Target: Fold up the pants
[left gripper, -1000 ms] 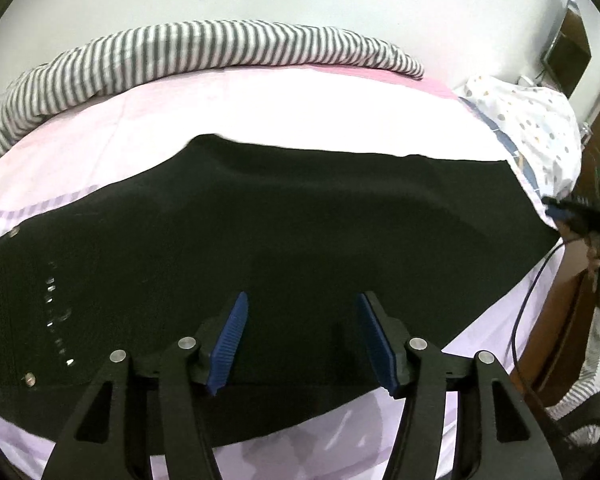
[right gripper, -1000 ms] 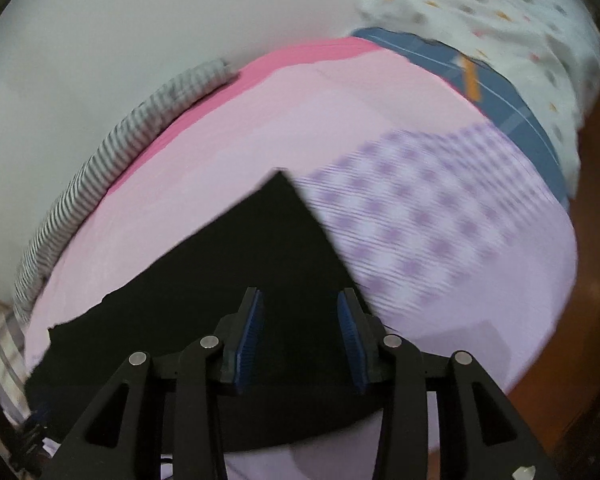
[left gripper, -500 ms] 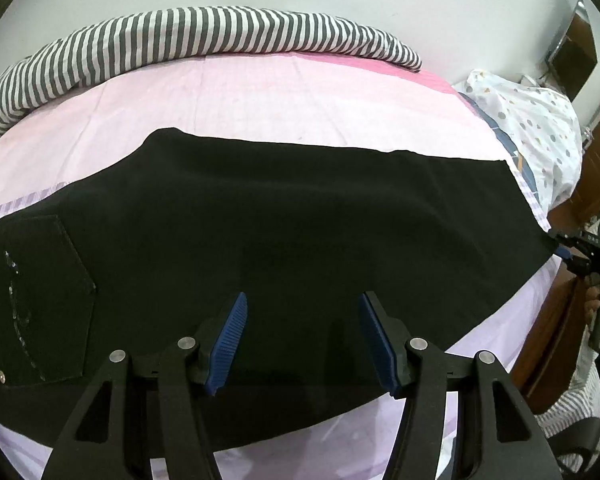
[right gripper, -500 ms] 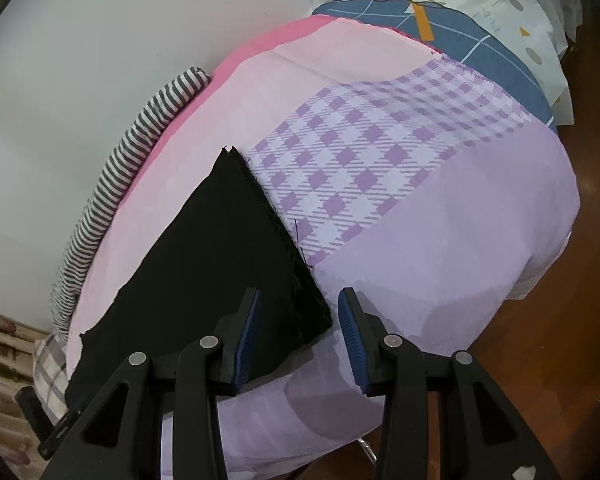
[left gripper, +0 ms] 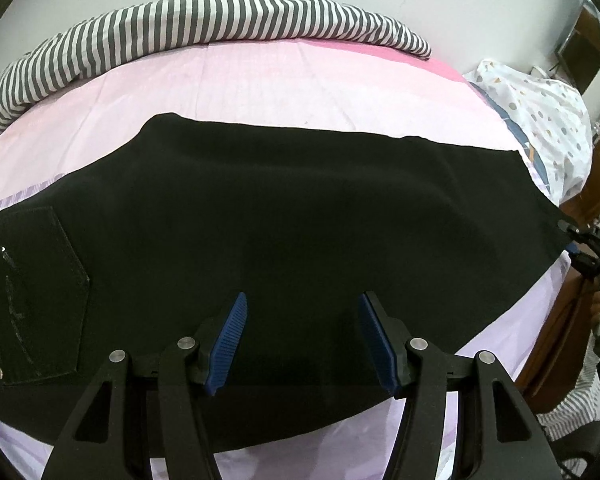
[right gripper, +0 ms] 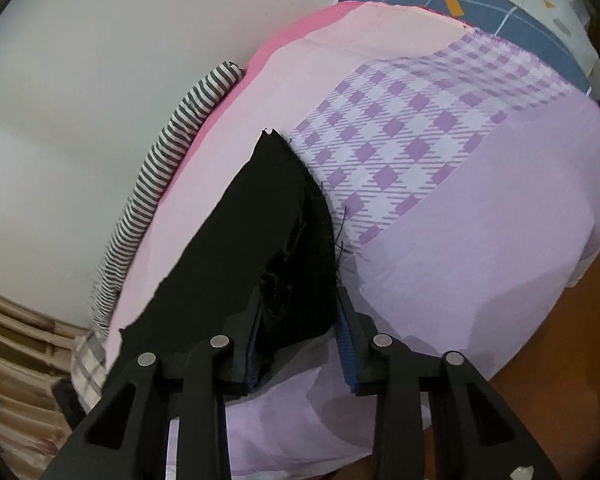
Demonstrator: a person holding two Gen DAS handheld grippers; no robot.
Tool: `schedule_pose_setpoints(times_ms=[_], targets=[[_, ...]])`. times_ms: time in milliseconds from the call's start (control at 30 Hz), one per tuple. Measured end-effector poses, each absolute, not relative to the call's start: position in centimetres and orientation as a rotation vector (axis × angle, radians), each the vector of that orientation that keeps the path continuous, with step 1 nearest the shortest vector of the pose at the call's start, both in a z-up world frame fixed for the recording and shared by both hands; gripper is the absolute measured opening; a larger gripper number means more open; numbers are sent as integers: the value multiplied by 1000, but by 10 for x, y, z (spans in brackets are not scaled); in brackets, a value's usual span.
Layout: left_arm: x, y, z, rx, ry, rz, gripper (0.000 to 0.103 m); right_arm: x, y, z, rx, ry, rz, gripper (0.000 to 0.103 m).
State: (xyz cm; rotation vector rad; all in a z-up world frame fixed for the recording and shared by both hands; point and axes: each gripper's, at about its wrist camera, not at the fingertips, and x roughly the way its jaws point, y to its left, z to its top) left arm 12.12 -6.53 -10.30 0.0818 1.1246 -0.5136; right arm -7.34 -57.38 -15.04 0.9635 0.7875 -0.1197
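Contact: your right claw (right gripper: 300, 320), spread, has slid around the hem of the pants (left gripper: 280, 220) at the bed's (left gripper: 260, 80) end edge, left claw (left gripper: 302, 340) hovers spread mid-leg — pinch next.

Open pink-and-lilac bedsheet (left gripper: 300, 92) lies between the far edge of the flat black pants (left gripper: 300, 208) and the grey-and-white striped rolled blanket (left gripper: 204, 24) that lines the wall side; room there to pass. Toward the pant hem, bare lilac checked sheet (right gripper: 412, 140), then a spotted white pillow (left gripper: 540, 120) on a blue grid-patterned cloth (right gripper: 500, 4) closes that end. Near side of the bed drops to brown wooden floor (right gripper: 560, 340).
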Motion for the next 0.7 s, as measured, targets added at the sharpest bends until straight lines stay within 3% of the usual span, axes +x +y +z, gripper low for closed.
schedule_pose_setpoints(times_ms=[167,700], targets=[[122,-65,-110,96,1143,-495,59,-73,-576,-152,974,771,-164,18],[114,-76,-115,198,1086,-501,70,-66,-567,-124,1091,678,-101,14]])
